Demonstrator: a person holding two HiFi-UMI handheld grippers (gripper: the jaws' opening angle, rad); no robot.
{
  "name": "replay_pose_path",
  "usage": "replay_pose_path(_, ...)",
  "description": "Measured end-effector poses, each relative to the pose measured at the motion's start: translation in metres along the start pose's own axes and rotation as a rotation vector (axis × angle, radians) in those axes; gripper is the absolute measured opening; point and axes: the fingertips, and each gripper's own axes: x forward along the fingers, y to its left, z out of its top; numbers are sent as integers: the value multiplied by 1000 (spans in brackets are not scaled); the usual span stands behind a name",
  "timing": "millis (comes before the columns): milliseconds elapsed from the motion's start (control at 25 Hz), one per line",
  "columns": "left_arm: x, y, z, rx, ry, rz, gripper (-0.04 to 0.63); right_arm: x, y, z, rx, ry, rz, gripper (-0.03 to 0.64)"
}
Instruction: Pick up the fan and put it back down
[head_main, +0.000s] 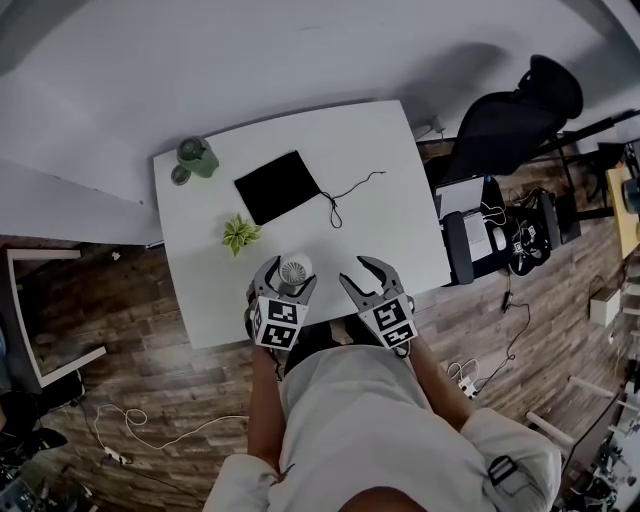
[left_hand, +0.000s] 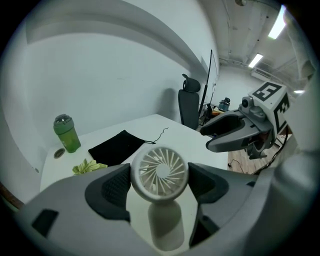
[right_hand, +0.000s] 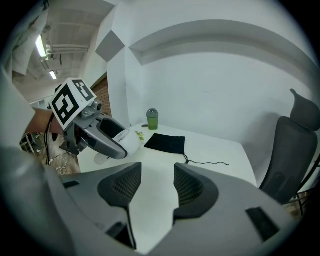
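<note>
A small white handheld fan (left_hand: 159, 172) sits between the pads of my left gripper (head_main: 289, 272), which is shut on its round head; the handle hangs down below the jaws. In the head view the fan (head_main: 296, 268) is over the near part of the white table (head_main: 400, 200). My right gripper (head_main: 357, 272) is beside it on the right, open, with nothing between its fingers (right_hand: 187, 187). From the right gripper view the left gripper (right_hand: 100, 132) and the fan (right_hand: 122, 142) show at the left.
On the table lie a black drawstring pouch (head_main: 277, 186) with its cord, a green bottle (head_main: 197, 156) with a loose lid at the far left corner, and a small green plant-like thing (head_main: 240, 233). A black office chair (head_main: 510, 115) stands right of the table.
</note>
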Motion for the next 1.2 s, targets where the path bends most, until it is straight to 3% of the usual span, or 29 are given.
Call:
replay_pose_path(720,55,-9,-60,-21,182,-57,354,26,5,-40,12,94,43,202)
replay_pose_path(1200,74,-11,-74,-32,236,-69,354,34,2,-50,0,121,53,201)
